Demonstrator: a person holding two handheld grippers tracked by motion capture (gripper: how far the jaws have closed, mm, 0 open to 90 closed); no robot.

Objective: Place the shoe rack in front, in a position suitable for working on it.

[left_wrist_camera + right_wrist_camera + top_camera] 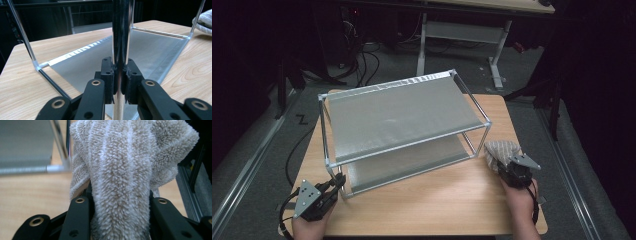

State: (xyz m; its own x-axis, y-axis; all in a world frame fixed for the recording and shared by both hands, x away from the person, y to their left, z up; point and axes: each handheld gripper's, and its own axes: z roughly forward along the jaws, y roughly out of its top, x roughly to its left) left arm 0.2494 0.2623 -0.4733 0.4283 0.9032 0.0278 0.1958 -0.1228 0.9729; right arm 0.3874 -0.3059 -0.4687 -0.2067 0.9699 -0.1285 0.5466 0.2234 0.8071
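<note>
A two-shelf metal rack (pixel 404 117) with grey shelf panels stands on the wooden table (pixel 437 200). My left gripper (pixel 337 182) is at the rack's near left corner, shut on its upright chrome post (pixel 121 37). In the left gripper view my own left gripper (pixel 121 75) has its pads pressed on both sides of that post. A fluffy beige towel (pixel 501 151) lies bunched at the rack's near right corner. My right gripper (pixel 507 167) is shut on this towel (pixel 125 177), which bulges up between the jaws.
The rack's lower shelf (pixel 120 57) lies flat just above the table. The table's right edge and a dark floor rail (pixel 192 185) are close beside the towel. Another desk frame (pixel 462 35) stands on the floor beyond the table.
</note>
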